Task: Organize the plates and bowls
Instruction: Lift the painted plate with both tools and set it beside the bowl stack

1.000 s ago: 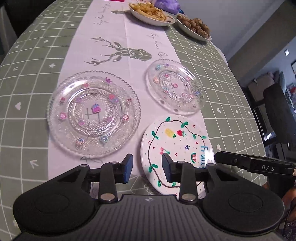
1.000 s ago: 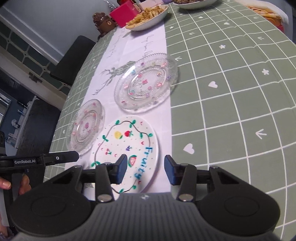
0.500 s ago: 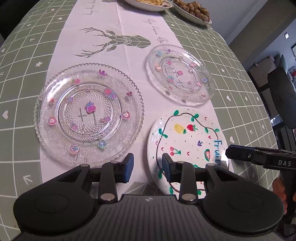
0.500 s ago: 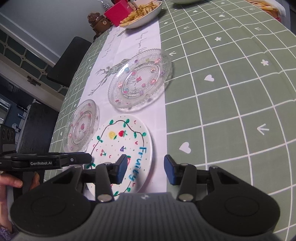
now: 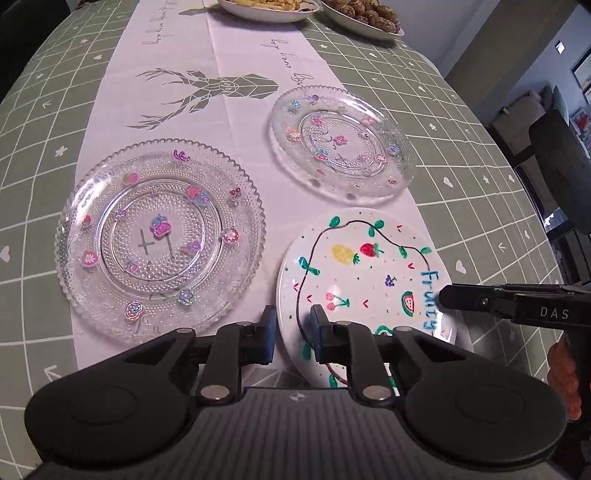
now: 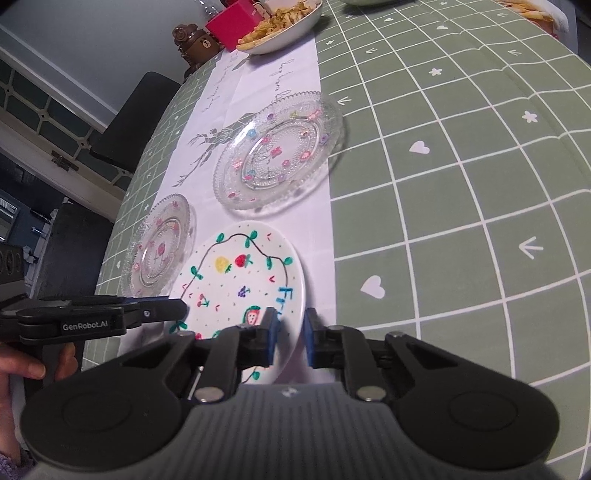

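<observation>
A white plate (image 5: 362,273) painted with fruit and the word "Fruity" lies on the table runner nearest me. My left gripper (image 5: 293,328) straddles its left rim. The jaws are closing and the pads do not clearly press on the rim. My right gripper (image 6: 290,332) is shut on the opposite rim of the white plate (image 6: 236,280), and its tip shows over the lettering in the left wrist view. A large glass plate (image 5: 159,236) with stickers lies to the left. A smaller glass plate (image 5: 340,144) lies beyond the white one.
Two food bowls stand at the table's far end: fries (image 6: 280,26) and brown cookies (image 5: 365,18). A red box (image 6: 236,26) and a bear figure (image 6: 195,44) sit behind them. Dark chairs (image 5: 561,162) flank the green checked tablecloth (image 6: 443,184).
Both grippers' jaws have narrowed around the white plate's rims. The left gripper has come closer and lower over the plates. The right gripper has stayed put.
</observation>
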A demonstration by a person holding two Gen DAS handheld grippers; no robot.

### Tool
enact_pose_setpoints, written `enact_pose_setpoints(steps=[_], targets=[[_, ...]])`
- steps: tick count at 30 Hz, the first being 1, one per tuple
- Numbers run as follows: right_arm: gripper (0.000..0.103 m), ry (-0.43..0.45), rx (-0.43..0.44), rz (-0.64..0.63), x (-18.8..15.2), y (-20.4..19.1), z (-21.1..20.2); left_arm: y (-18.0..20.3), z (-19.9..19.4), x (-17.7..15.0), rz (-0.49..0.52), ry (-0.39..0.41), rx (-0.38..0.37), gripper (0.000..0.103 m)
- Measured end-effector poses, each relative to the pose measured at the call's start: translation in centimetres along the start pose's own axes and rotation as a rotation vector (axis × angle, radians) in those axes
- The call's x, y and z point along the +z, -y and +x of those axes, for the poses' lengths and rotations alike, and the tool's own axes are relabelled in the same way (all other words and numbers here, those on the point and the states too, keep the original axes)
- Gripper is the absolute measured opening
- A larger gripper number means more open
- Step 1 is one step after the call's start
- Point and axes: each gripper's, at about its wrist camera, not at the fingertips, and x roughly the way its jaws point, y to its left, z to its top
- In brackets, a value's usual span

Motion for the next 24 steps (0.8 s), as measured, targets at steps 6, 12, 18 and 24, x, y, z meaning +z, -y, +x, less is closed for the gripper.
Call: enact_pose_setpoints(steps=[6, 12, 18, 24], targets=[[0.009, 0.008, 0.003, 0.022, 0.0, 0.3, -0.6, 0.9, -1.2, 0.2, 0.025, 0.024, 0.015, 0.021], [0.009, 0.026, 0.027, 0.041, 0.3, 0.0, -1.7, 1.9, -2.9, 0.5, 0.022, 0.042, 0.048, 0.021], [0.007, 0.033, 0.05, 0.075, 0.2, 0.0, -3.1, 3.0, -4.8, 0.2, 0.014, 0.061, 0.059, 0.021], [0.007, 0.052, 0.062, 0.107, -0.1, 0.7, -5.5, 5.2, -5.9, -0.4, 0.015, 0.058, 0.068, 0.021]])
